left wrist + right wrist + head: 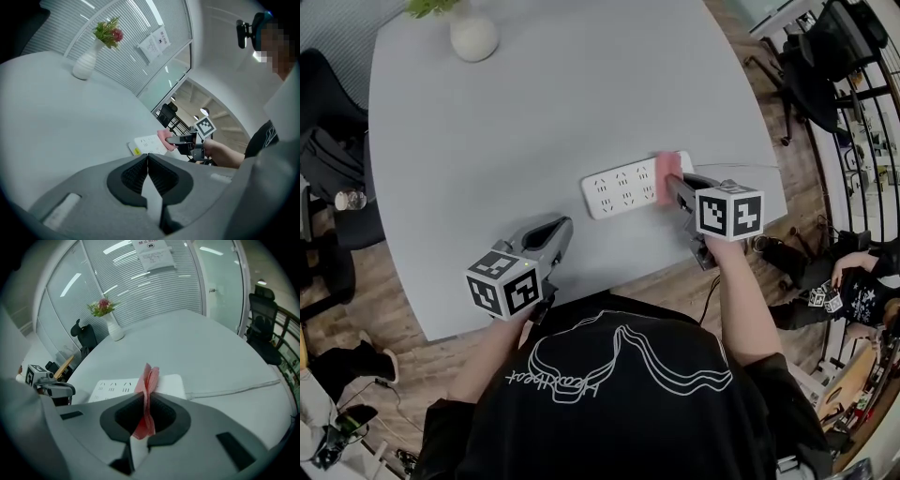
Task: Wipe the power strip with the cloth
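- A white power strip (619, 190) lies sockets up on the grey counter (534, 112), near its front edge.
- The right tongs (672, 190) are clenched on a folded pink cloth (666, 173), which sits over the strip's 3 o'clock end.
- The left tongs (560, 232) are pressed together, empty, at 8 o'clock of the strip and apart from it.
- A good wipe likely means pressing lightly and dragging the cloth toward 9 o'clock along the whole face; the empty tongs could steady the strip if it slides.

The white power strip (623, 187) lies flat on the table (562, 94), a pink cloth (667, 178) upright across its corded end.
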